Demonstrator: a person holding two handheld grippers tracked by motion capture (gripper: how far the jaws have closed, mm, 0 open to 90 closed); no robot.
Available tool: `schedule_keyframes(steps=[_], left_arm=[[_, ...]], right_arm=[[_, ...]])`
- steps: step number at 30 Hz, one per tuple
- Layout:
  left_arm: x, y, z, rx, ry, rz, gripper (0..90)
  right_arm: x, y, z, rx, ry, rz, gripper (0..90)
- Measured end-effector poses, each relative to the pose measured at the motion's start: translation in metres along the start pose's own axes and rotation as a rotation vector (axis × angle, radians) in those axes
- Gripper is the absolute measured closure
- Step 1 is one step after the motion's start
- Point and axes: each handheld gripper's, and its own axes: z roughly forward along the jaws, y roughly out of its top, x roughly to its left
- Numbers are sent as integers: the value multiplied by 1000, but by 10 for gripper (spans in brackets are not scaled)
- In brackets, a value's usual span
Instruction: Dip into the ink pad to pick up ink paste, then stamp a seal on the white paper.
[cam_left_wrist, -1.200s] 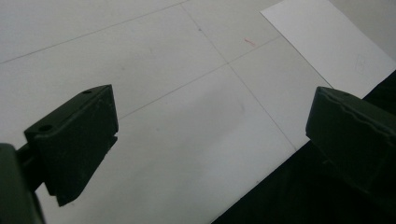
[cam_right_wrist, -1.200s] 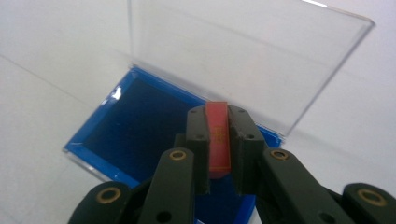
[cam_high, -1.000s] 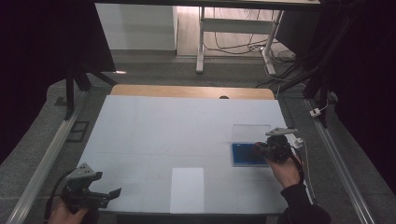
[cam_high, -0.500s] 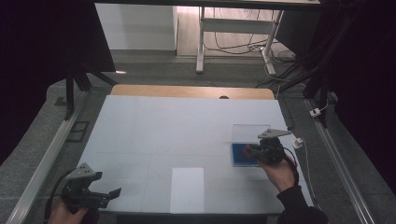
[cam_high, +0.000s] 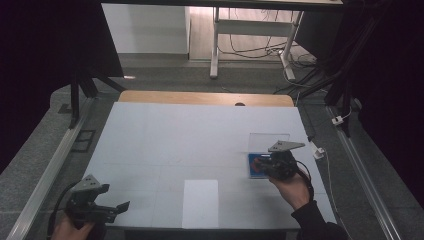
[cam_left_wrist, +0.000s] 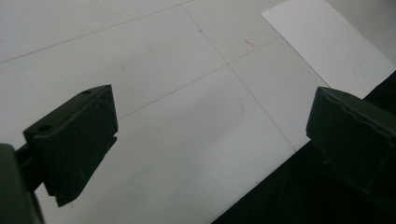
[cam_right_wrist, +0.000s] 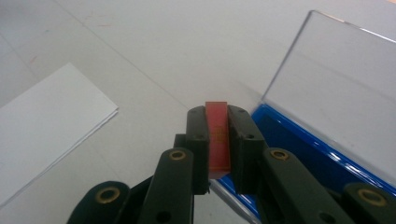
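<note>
A flat red block (cam_right_wrist: 217, 138) is pinched between the jaws of my right gripper (cam_right_wrist: 217, 116), which is shut on it. That gripper (cam_high: 260, 165) hovers at the left edge of a blue box (cam_high: 257, 172) whose clear lid (cam_high: 269, 142) stands open behind it. In the right gripper view the blue box (cam_right_wrist: 299, 149) lies just right of the jaws, and its clear lid (cam_right_wrist: 341, 84) rises above it. My left gripper (cam_high: 117, 207) rests at the near left corner of the table with its jaws wide apart. Nothing lies between its fingers (cam_left_wrist: 74, 140).
A white sheet of paper (cam_high: 200, 202) lies near the front edge, between the two grippers. The white table top (cam_high: 190, 135) ends at a wooden strip (cam_high: 200, 97) at the back. Dark rails run along both sides.
My right gripper has moved left across the blue box to its left edge, carrying the red block. The left gripper has stayed where it was.
</note>
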Motion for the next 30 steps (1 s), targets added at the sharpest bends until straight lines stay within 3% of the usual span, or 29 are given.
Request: schedule_keyframes(steps=[5,22,30], left_arm=[[0,0,0,0,0,1,25],[0,0,0,3,-1,1,26],[0,0,0,1,-4,0,27]], right_arm=[[7,2,2,0,17,-11,794],[53,12,16,7,143,-96,794],[66,14,23,25,172,-127,794]])
